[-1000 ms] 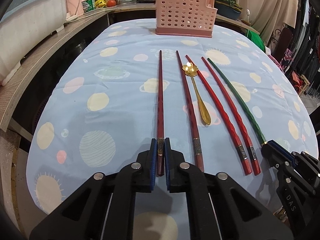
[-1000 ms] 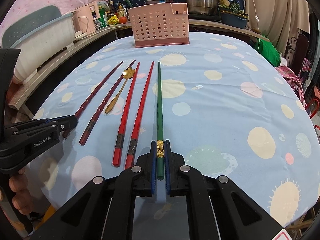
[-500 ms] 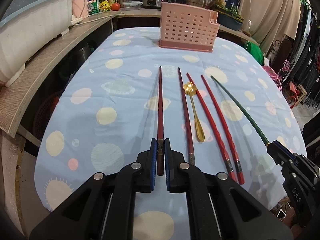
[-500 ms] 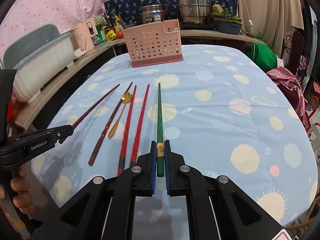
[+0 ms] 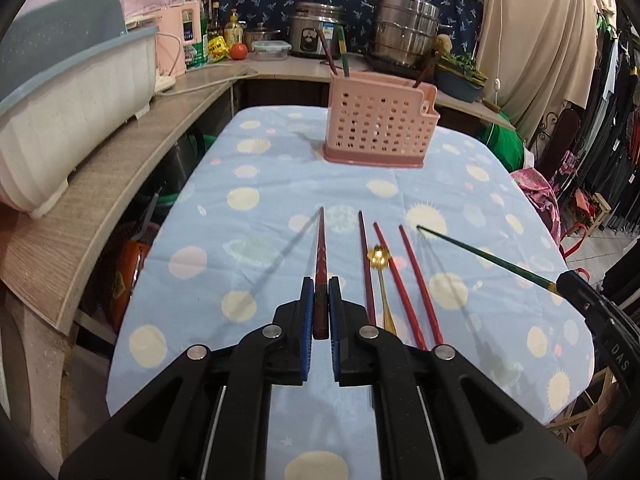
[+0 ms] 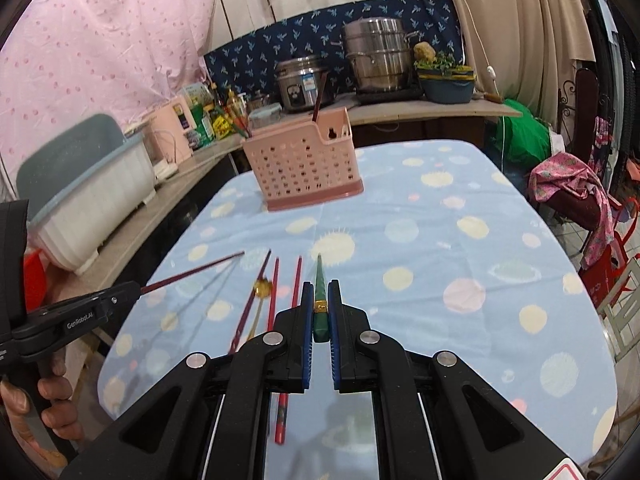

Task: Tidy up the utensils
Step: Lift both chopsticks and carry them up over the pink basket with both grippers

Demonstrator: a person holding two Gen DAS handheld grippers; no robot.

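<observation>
Both claws are clamped tight: the left gripper point(image 5: 321, 304) has the dark red chopstick point(image 5: 320, 256) pinched at its butt end, lifted off the table at frame centre, and the right gripper point(image 6: 320, 308) holds the green chopstick point(image 6: 320, 280) the same way. Still lying on the blue tablecloth point(image 5: 260, 184) lower centre, near its front edge, are another dark red chopstick point(image 5: 366, 264), the gold spoon point(image 5: 380, 264) and two bright red chopsticks point(image 5: 416, 280). The pink utensil basket point(image 5: 378, 128) sits upper centre by the far edge, with open cloth in between.
</observation>
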